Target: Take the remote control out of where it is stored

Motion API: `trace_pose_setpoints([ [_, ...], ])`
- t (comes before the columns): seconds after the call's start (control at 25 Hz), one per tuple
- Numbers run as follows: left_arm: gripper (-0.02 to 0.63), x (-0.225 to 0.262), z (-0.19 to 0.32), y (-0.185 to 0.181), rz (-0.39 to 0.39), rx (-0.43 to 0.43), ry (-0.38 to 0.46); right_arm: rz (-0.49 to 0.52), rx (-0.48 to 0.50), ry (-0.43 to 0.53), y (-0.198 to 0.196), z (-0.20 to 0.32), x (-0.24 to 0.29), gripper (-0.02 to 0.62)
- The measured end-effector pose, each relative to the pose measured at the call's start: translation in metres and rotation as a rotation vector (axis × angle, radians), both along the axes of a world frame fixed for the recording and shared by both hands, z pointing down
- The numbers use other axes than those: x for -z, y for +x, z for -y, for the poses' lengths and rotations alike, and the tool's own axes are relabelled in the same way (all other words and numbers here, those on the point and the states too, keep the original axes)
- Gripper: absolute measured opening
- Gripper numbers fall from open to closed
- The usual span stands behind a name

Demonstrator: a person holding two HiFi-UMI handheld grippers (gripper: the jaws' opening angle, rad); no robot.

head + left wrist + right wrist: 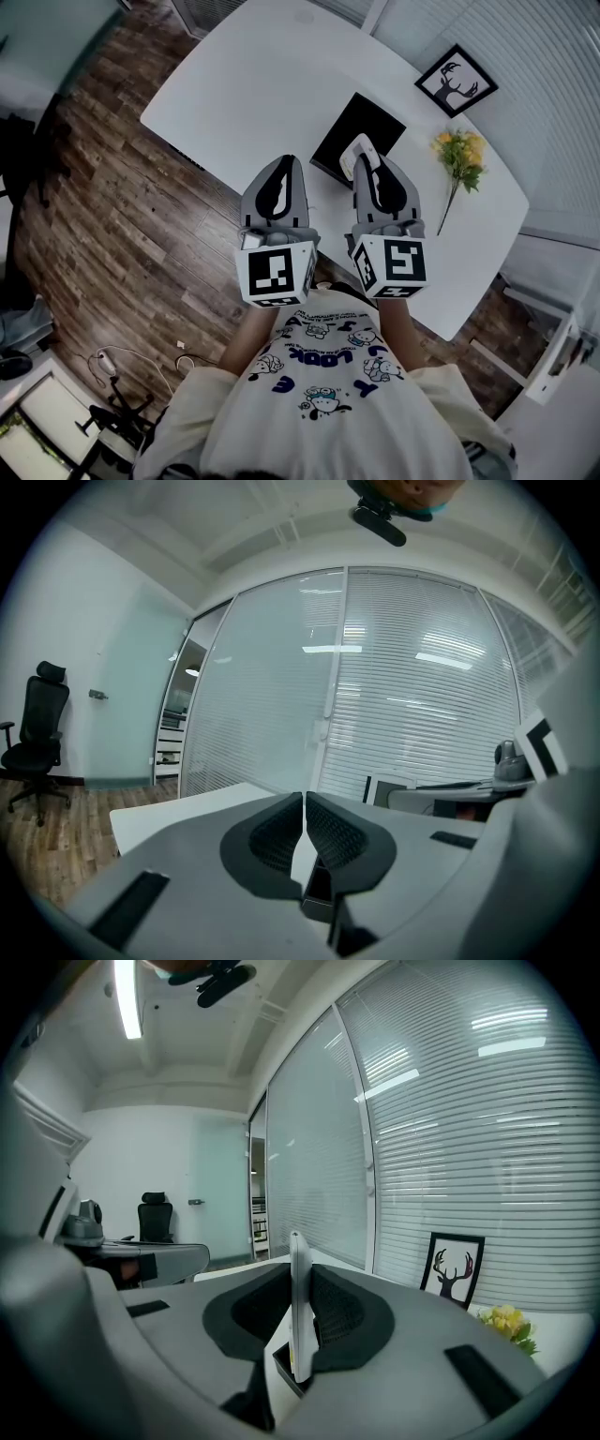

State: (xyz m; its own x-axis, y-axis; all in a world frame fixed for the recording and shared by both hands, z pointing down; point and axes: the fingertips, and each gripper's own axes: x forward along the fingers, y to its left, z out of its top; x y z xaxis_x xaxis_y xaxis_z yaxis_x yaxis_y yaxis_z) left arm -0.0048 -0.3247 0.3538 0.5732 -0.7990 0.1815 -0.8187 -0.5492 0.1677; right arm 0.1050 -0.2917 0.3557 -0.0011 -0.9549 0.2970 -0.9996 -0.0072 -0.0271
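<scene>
Our right gripper (367,161) clamps the remote (298,1283) — a slim white slab of smooth plastic, held on edge between ribbed black pads (339,1312). From the head view its tip overlaps a flat black box (354,129) on the matte white table (244,84); whether they touch we cannot tell. Our left gripper (304,806) is closed on nothing — its marker cube hides our hand.
</scene>
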Motion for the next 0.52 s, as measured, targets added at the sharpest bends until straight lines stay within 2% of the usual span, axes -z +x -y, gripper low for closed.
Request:
trace_pose_setpoints([
  [0.52, 0.025, 0.0022, -0.0052, 0.0046, 0.002, -0.003, 0.004, 0.004, -0.004, 0.006, 0.0039, -0.0058, 0.0022, 0.077],
])
